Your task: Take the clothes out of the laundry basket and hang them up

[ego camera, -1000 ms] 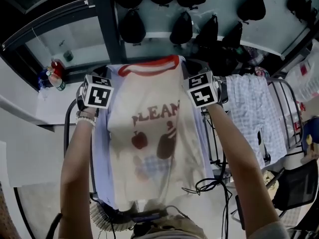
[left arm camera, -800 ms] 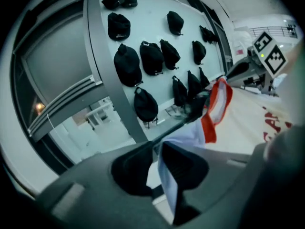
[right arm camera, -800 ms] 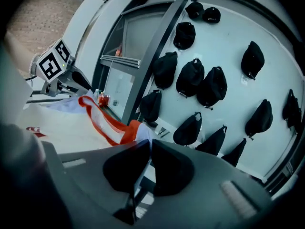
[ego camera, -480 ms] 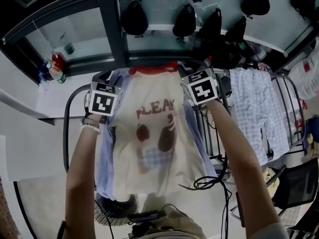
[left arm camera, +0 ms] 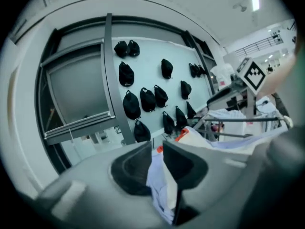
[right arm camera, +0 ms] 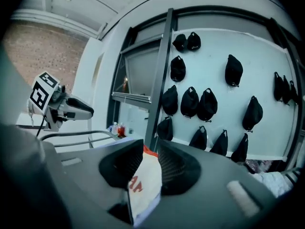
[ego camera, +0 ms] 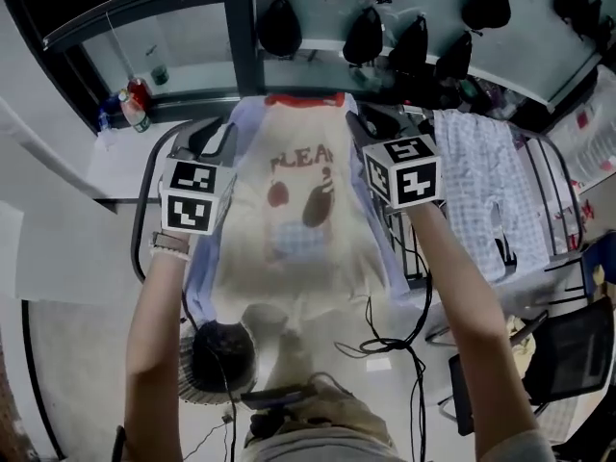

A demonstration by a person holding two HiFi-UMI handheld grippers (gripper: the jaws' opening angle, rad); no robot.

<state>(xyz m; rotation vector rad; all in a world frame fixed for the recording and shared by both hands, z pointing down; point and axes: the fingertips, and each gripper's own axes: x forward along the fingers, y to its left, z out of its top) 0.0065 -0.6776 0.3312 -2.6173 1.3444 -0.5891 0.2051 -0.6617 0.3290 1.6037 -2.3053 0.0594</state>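
Note:
A cream T-shirt (ego camera: 298,219) with a red collar and a red print lies draped over a lavender garment (ego camera: 207,268) on the drying rack (ego camera: 144,210). My left gripper (ego camera: 210,144) is at the shirt's left shoulder. Its jaws (left arm camera: 157,149) are closing, with lavender cloth (left arm camera: 157,175) in the narrow gap and not visibly pinched. My right gripper (ego camera: 362,125) is at the right shoulder. There the jaws (right arm camera: 150,149) stand apart, and the T-shirt edge (right arm camera: 143,185) hangs loose between them. The dark laundry basket (ego camera: 217,359) sits on the floor below the rack.
A checked garment (ego camera: 481,191) hangs on the rack's right part. Several black caps (ego camera: 366,32) hang on the wall behind. Bottles (ego camera: 135,104) stand on the ledge at the far left. Cables (ego camera: 404,335) trail on the floor by a chair (ego camera: 568,354).
The T-shirt, held up stretched between both grippers a second ago, has come down and now lies on the rack. Both grippers have dropped lower and nearer to me.

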